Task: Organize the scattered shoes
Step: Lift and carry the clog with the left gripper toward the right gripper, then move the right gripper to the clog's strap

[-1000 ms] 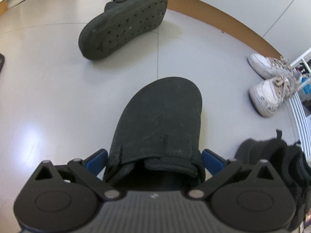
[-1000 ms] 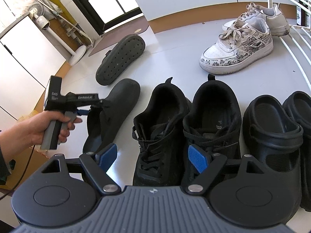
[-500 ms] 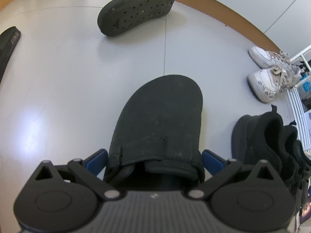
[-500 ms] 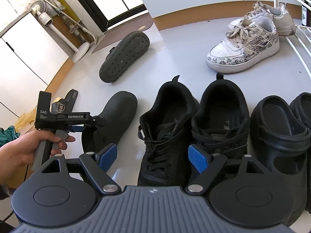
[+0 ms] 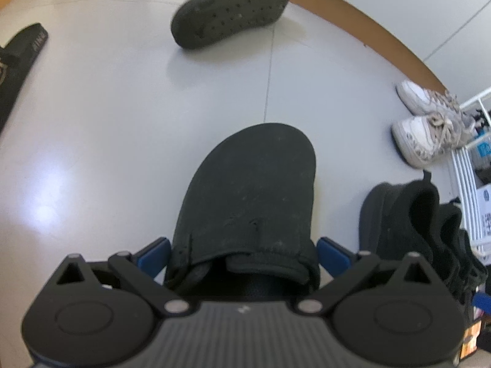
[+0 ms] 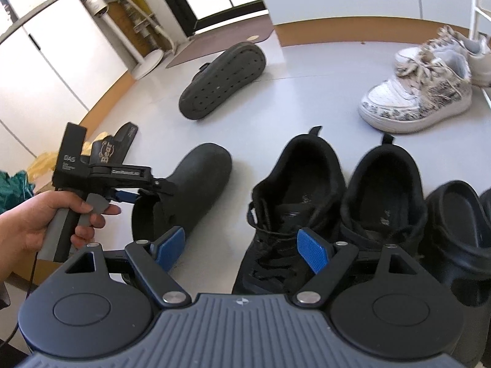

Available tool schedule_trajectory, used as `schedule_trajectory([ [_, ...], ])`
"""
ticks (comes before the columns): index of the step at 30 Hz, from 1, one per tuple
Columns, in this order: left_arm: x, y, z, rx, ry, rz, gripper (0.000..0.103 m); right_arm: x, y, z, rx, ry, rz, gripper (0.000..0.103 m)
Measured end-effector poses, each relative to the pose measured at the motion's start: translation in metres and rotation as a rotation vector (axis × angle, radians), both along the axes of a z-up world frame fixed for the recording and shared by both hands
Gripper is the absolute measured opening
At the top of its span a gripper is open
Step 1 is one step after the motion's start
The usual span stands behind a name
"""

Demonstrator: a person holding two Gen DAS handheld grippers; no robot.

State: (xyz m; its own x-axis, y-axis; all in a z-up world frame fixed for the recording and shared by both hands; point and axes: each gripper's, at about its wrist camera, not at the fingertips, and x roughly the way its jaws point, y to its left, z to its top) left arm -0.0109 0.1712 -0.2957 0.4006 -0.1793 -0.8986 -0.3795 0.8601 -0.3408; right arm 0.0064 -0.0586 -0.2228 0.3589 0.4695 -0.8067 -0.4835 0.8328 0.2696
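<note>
My left gripper point(image 5: 242, 253) is shut on the heel opening of a black slip-on shoe point(image 5: 254, 190). The shoe rests on the grey floor with its toe pointing away. In the right wrist view the same shoe point(image 6: 190, 190) lies left of a pair of black sneakers point(image 6: 331, 190), with the left gripper point(image 6: 132, 193) clamped on it. Its mate point(image 5: 230, 9) lies sole-up farther back, also seen in the right wrist view point(image 6: 224, 76). My right gripper point(image 6: 242, 250) is open and empty, above the left black sneaker.
White patterned sneakers point(image 6: 420, 92) stand at the back right beside a white wire rack point(image 5: 466, 165). Black clogs point(image 6: 460, 236) sit right of the black sneakers. A black slide sandal point(image 6: 113, 150) lies at the left, near a brown baseboard point(image 5: 362, 36).
The left gripper pulled the black slip-on back toward me, away from its upturned mate. The slide sandal came into view at the left. The right gripper stayed open.
</note>
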Motion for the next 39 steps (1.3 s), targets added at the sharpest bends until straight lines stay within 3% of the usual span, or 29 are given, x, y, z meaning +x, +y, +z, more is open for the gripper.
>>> schedule_trajectory([
  [4,0.006,0.003,0.007,-0.027,-0.083,-0.001,0.103,0.002,0.007,0.000,-0.004,-0.002,0.028,0.085],
  [8,0.009,0.005,0.011,-0.006,-0.061,0.006,0.103,0.003,0.014,-0.001,-0.009,-0.004,0.055,0.085],
  [12,0.000,0.014,0.011,-0.049,-0.054,0.046,0.103,0.005,0.021,-0.001,-0.013,-0.006,0.083,0.085],
  [21,-0.037,0.028,0.056,-0.010,-0.093,0.110,0.103,0.008,0.037,-0.002,-0.024,-0.011,0.145,0.085],
  [23,-0.045,0.029,0.066,-0.017,-0.117,0.128,0.103,0.008,0.051,0.002,-0.033,-0.013,0.215,0.085],
  [32,-0.064,0.028,0.068,-0.029,-0.092,0.149,0.103,0.011,0.080,0.006,-0.059,-0.038,0.388,0.085],
  [39,-0.071,0.027,0.063,-0.043,-0.112,0.176,0.103,0.021,0.086,0.004,-0.082,-0.062,0.433,0.084],
])
